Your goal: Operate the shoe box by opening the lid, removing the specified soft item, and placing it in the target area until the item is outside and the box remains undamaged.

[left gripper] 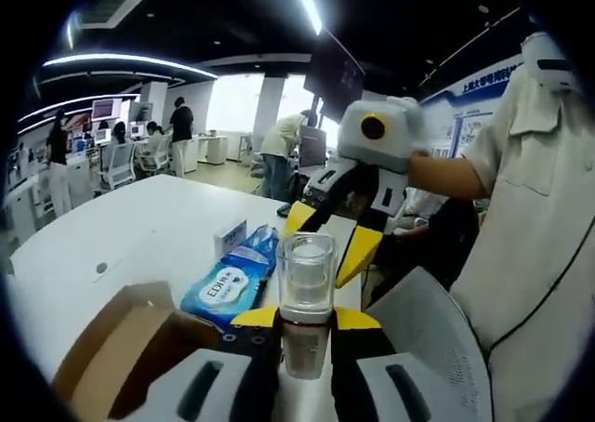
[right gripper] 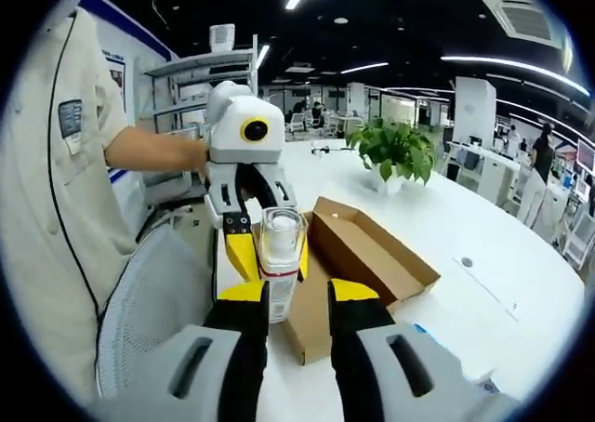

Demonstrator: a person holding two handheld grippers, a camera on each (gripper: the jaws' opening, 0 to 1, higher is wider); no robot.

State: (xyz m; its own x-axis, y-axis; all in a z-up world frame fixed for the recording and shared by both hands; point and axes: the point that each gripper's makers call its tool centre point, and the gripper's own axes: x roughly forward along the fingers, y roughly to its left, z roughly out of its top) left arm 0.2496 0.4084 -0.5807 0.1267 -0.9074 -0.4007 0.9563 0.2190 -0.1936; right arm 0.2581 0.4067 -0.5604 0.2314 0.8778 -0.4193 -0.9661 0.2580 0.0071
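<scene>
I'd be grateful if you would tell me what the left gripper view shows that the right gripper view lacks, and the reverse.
Left gripper view: a blue wet-wipes pack and a small white card lying on the table. Right gripper view: a potted plant and metal shelving. Shared: the clear jar, the open cardboard shoe box, the white table, a mesh chair back and the person's pale shirt.
</scene>
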